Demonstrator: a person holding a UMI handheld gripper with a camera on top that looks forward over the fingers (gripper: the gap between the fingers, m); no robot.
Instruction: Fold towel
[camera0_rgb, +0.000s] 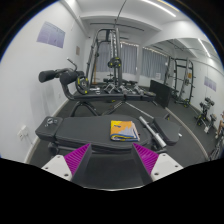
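A dark grey towel (110, 150) lies flat on a dark table (62, 134), just ahead of and between my fingers. Its near edge runs under the fingertips. My gripper (110, 160) is open. Its magenta pads (72, 158) stand wide apart, one at each side of the towel's near part. They hold nothing. I cannot tell whether the fingertips touch the cloth.
A yellow and blue flat item (122, 127) lies on the table beyond the towel, with a pale object (152, 129) to its right. A black object (50, 122) sits at the table's left. Gym machines (105, 60) and a rack (185, 75) stand behind.
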